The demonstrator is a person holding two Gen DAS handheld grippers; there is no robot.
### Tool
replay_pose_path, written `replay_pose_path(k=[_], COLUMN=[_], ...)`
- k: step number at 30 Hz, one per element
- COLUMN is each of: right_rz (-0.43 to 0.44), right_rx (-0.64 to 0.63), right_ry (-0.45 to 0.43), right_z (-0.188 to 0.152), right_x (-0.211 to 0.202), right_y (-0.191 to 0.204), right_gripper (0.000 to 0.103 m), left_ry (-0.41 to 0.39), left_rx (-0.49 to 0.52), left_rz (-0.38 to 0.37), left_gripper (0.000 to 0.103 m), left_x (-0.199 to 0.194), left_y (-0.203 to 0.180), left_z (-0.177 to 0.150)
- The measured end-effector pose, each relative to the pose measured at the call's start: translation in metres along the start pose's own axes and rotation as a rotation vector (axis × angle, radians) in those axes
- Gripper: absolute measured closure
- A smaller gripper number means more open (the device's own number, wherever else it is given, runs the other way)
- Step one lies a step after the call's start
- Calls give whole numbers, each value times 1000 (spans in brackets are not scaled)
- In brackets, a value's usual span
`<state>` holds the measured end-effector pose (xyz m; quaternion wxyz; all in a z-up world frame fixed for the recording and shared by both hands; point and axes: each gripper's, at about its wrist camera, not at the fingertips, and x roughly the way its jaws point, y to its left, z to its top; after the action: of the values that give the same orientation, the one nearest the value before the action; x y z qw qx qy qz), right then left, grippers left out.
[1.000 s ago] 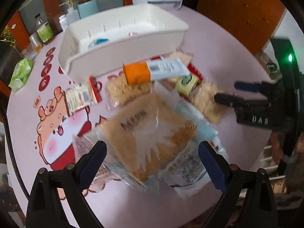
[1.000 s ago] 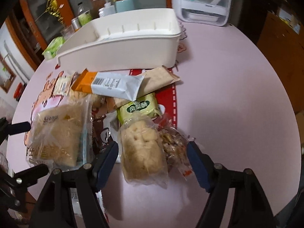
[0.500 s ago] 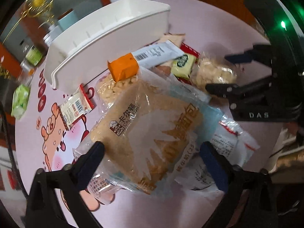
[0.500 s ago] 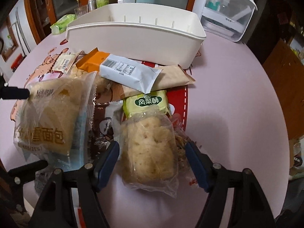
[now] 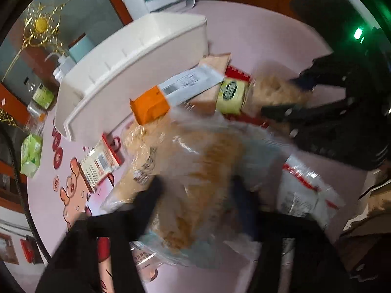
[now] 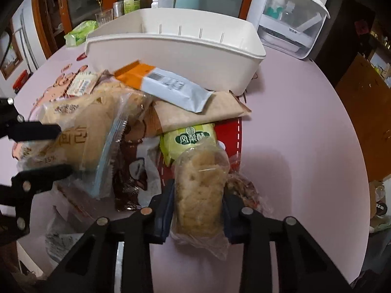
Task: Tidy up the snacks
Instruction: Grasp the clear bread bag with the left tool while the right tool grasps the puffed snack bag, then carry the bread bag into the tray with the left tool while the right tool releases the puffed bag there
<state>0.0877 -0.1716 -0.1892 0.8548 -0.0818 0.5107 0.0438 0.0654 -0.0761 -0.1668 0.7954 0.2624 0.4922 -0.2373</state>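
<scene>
A pile of snack packs lies on the pink table in front of a white bin (image 6: 176, 46), which also shows in the left wrist view (image 5: 136, 58). My left gripper (image 5: 195, 195) is shut on a big clear bag of brown bread (image 5: 195, 171); the same bag shows at the left of the right wrist view (image 6: 80, 131). My right gripper (image 6: 198, 205) is shut on a clear pack of pale biscuits (image 6: 199, 190); it shows blurred in the left wrist view (image 5: 273, 90). An orange and white pack (image 6: 161, 83) lies on top of the pile.
A yellow-green pack (image 6: 188, 139), a tan pack (image 6: 195, 114) and a brown wrapper (image 6: 132, 171) lie in the pile. A small red-edged pack (image 5: 100, 163) lies left. A white dispenser box (image 6: 288, 17), bottles (image 6: 132, 0) and green wipes (image 6: 80, 34) stand at the back.
Both grippers have closed: the left on the bread bag, the right on the biscuit pack. The left view is blurred from motion and has swung closer to the pile.
</scene>
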Motion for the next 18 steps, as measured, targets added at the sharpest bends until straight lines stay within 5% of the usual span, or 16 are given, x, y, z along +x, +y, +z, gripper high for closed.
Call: replay_pose_path(k=[7,18], right_rz=[47,61], right_rx=[67,79], right_ry=[-45,-124], right_z=[14,40], right_x=[-20,-55], right_y=[-7,-2], right_gripper=[71,71], left_ry=[-6,-72], left_rx=[-125,-332], left_rz=[-71,-159], left_gripper=[92,101], left_x=[-11,-48], left_y=[25,75], left_z=[8,14])
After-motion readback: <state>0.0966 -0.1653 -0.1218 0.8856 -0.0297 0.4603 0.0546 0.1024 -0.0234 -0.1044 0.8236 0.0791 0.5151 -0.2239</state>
